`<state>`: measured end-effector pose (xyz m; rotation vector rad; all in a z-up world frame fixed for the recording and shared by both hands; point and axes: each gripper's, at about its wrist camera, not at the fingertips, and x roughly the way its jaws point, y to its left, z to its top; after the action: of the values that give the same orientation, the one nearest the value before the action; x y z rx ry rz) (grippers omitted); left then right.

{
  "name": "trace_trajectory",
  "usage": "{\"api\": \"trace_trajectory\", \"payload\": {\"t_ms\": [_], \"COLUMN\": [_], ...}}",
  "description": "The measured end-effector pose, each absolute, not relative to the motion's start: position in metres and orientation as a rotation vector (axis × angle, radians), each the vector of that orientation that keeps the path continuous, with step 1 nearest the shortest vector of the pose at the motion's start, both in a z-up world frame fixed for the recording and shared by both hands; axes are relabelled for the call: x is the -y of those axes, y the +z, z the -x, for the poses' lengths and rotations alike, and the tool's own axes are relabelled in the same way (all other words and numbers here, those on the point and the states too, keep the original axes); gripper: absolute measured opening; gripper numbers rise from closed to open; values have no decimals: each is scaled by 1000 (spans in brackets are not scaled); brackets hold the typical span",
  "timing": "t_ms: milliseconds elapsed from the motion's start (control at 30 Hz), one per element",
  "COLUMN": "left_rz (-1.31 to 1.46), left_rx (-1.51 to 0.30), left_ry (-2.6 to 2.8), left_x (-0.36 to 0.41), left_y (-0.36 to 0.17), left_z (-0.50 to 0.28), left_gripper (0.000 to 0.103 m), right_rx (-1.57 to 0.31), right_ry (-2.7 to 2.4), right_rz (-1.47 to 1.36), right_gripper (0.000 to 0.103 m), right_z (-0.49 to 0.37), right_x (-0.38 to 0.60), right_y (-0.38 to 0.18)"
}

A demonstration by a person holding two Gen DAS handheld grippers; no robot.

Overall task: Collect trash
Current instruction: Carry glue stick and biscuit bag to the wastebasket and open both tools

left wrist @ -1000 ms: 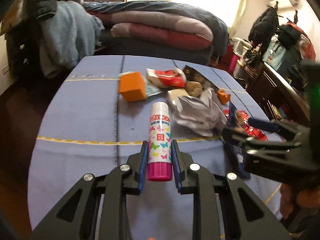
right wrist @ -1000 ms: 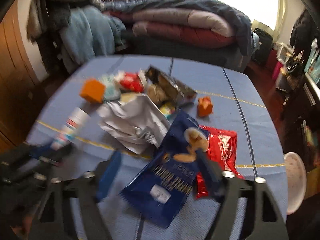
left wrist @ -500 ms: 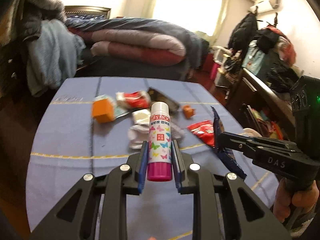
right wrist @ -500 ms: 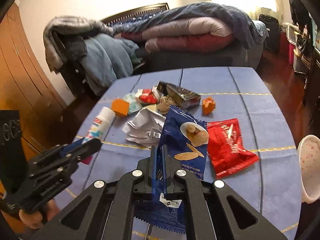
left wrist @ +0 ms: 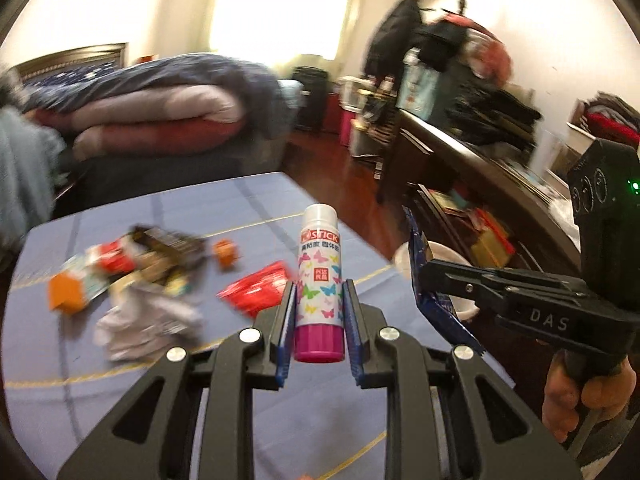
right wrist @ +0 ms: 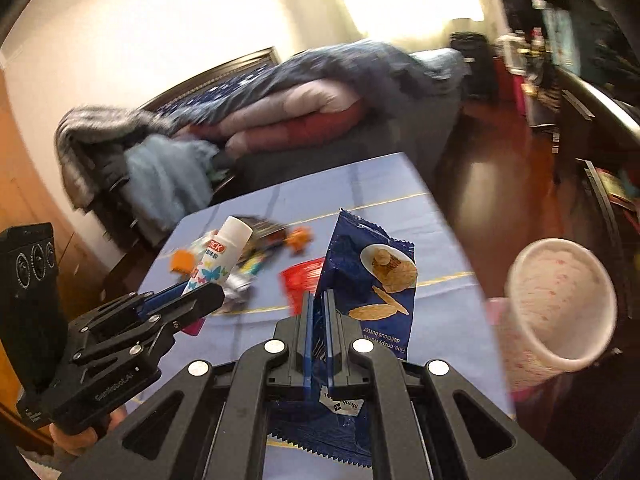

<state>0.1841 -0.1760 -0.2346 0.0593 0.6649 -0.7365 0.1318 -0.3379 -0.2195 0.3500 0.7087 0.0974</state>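
My left gripper [left wrist: 319, 286] is shut on a white glue stick [left wrist: 319, 268] with a pink base and butterfly print, held upright above the blue tablecloth [left wrist: 140, 392]. My right gripper [right wrist: 319, 300] is shut on a dark blue cracker wrapper [right wrist: 372, 276], lifted off the table. The left wrist view shows the right gripper [left wrist: 424, 276] at the right with the wrapper [left wrist: 434, 308] edge-on. In the right wrist view the left gripper [right wrist: 208, 292] and its glue stick [right wrist: 218, 258] sit at the left. A white bin [right wrist: 560, 304] with pink speckles stands past the table's right edge.
On the table lie a red wrapper [left wrist: 260, 290], crumpled white paper [left wrist: 148, 326], an orange box [left wrist: 66, 294], a small orange piece [left wrist: 226, 252] and a dark packet [left wrist: 168, 240]. A bed with piled quilts [left wrist: 152, 108] stands behind. A dark desk [left wrist: 480, 160] runs along the right.
The right gripper closed on the blue wrapper and lifted it. Both grippers rose and swung right, so the litter pile slid left in view and the speckled bin came into sight.
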Motion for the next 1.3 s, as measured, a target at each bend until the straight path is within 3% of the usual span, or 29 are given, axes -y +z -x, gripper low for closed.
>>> {"api": "trace_trajectory", "payload": {"t_ms": [467, 767, 800, 867, 933, 1167, 1300], "left_rz": [-171, -205, -214, -221, -200, -161, -156], "left_rx": [-721, -822, -834, -860, -866, -822, -722], "left_ry": [-990, -1079, -1082, -1088, -1083, -1035, -966], "left_x": [353, 472, 483, 497, 503, 478, 438], "left_y": [-261, -304, -311, -322, -328, -313, -286], "left_z": [-205, -235, -239, -245, -250, -250, -237], "left_gripper": [24, 25, 27, 43, 55, 59, 71], "right_rx": [-654, -685, -689, -700, -693, -690, -689], "right_ry": [-232, -326, -335, -351, -364, -403, -409], "right_rz": [-444, -574, -587, -603, -615, -599, -505], "right_gripper": [5, 7, 8, 15, 30, 47, 51], "right_z": [-112, -129, -131, -133, -134, -133, -136], "right_x": [494, 580, 588, 602, 611, 613, 580], "right_y": [-251, -307, -314, -324, -332, -334, -316]}}
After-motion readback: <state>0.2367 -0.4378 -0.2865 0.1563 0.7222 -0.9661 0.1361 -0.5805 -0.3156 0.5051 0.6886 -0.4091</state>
